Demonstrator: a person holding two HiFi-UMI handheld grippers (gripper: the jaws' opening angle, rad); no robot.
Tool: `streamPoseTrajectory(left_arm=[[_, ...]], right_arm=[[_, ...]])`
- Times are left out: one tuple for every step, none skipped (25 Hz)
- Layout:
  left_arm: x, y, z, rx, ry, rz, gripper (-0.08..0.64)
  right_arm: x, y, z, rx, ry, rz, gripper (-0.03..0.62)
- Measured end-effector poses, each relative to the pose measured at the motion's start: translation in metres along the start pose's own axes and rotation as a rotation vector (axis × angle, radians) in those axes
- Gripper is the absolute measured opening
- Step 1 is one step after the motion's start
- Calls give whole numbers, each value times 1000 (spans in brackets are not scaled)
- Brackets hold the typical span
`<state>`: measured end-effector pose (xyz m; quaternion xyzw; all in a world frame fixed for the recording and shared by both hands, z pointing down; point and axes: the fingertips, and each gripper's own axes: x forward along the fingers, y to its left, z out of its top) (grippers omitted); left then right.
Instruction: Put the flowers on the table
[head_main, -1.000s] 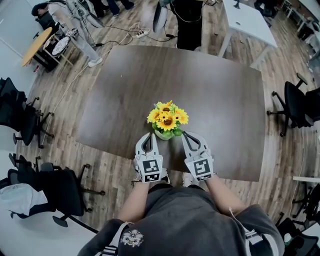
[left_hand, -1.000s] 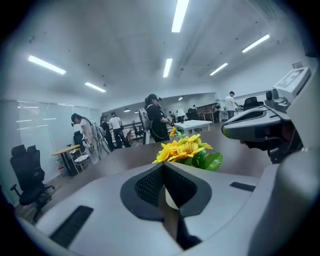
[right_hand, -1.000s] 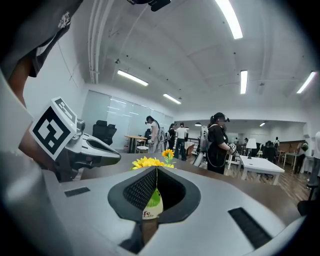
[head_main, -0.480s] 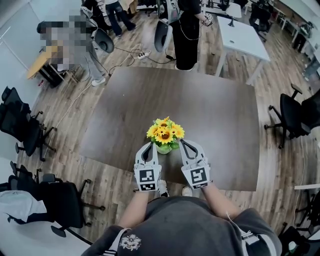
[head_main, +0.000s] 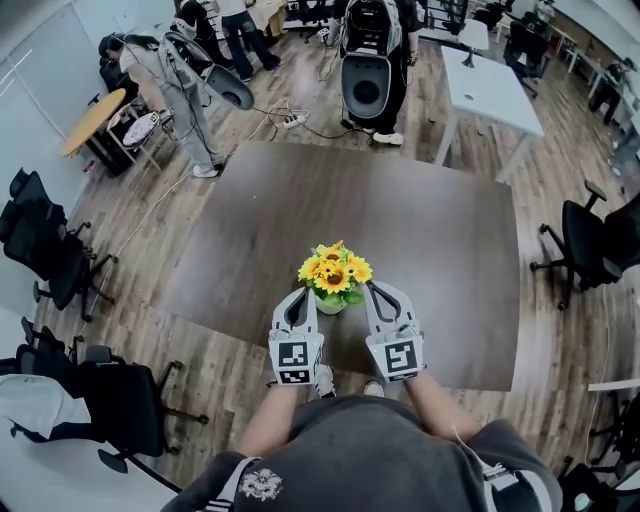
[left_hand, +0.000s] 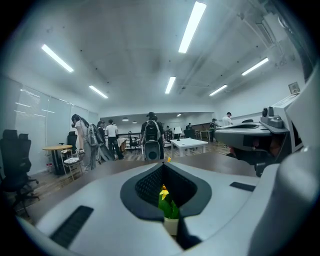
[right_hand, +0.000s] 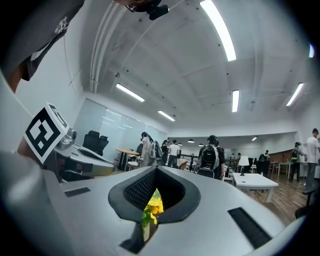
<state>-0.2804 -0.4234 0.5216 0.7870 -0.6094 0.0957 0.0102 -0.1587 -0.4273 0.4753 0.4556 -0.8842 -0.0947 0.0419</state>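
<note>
A bunch of yellow sunflowers (head_main: 333, 272) in a small pale pot (head_main: 330, 303) sits over the near part of the dark wooden table (head_main: 440, 260). My left gripper (head_main: 303, 292) is shut and lies against the pot's left side. My right gripper (head_main: 372, 288) is shut against its right side, so the pot is flanked by both. I cannot tell whether the pot rests on the table. In the left gripper view the flowers (left_hand: 167, 205) show through the hollow between the shut jaws (left_hand: 165, 162). The right gripper view shows the flowers (right_hand: 152, 207) the same way.
Black office chairs stand at the left (head_main: 45, 250), near left (head_main: 120, 390) and right (head_main: 590, 240). A person with a backpack (head_main: 368, 60) stands at the table's far edge, another person (head_main: 180, 80) at the far left. A white table (head_main: 490, 60) is beyond.
The grippers have stayed on either side of the pot. The head view has tilted up a little. The person with the backpack has come closer to the table's far edge.
</note>
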Motion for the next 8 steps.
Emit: streamPoseTrajectory(left_arm=[[0,0,0,-1,0,-1,6],[0,-1,-1,-1,-1,-3,6],[0,-2,-2,-1,-4,-7,8],[1,-2,-2,-1,-8,-9,6],[1,-3,-1,-1,-11,-10,8],[2,-4,1,-1,-14,-9,6],[3,-4,3,-2,-16,-8,6],[3,-4,6,-2,-18,-6,6]], right_arm=[[-1,0,-1,1,5,0,23],[-2,0,-2,4,11,1,23],[-2,-1,-2,10,14,2,23],[-3,-2,-2,18,9,1,23],[-3,-3,-2,25,2,0,23],[-3,-4,-3,29,1,-1,23],[-2,-6,-3,31,2,-2,23],[-2,-7,-4,32,5,-2,23]])
